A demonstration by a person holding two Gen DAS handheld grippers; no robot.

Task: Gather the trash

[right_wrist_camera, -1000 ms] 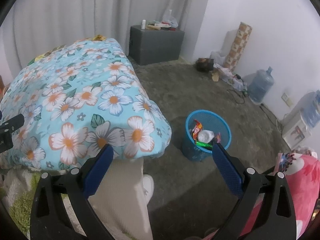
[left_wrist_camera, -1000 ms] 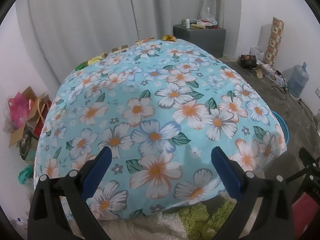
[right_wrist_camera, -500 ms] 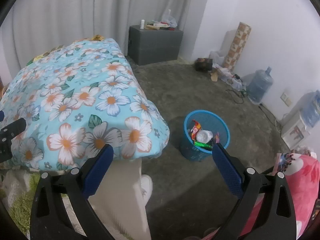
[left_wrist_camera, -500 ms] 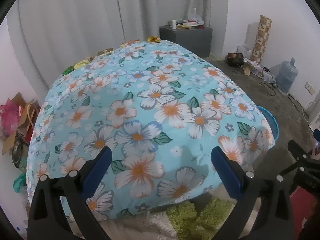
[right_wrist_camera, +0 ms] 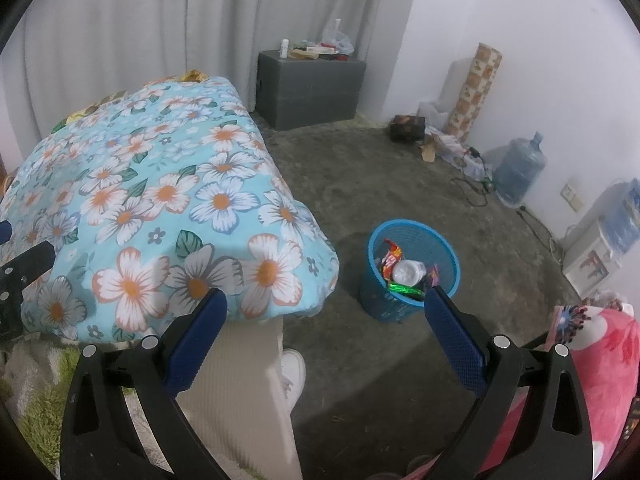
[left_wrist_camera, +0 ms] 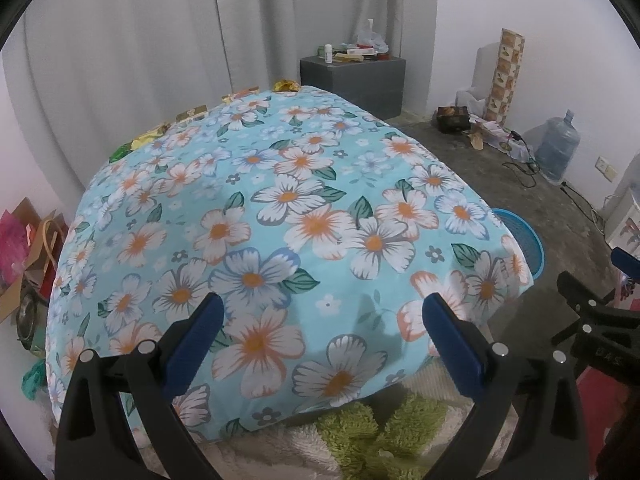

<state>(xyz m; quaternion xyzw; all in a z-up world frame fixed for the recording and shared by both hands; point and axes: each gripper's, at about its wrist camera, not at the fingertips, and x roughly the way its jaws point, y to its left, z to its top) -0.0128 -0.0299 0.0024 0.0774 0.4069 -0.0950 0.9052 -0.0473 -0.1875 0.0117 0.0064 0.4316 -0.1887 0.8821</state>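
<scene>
One table [left_wrist_camera: 304, 216] w/ a flowered cloth is seen; wrappers [left_wrist_camera: 286, 86], approx. five, are lined along its far edge. One blue bin [right_wrist_camera: 412, 272] is set on the floor off the near right corner, several pcs of trash already inside. Both grippers, left [left_wrist_camera: 320, 336] & right [right_wrist_camera: 326, 328], are held wide open, nothing gripped. Risk: thin wrappers may be pushed off the far edge, or cloth pinched w/ them.

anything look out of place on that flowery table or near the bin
Yes: several wrappers lie strung along the far edge of the floral cloth, some half over it, rather than in the blue bin, which stands upright with no spill around it.
</scene>
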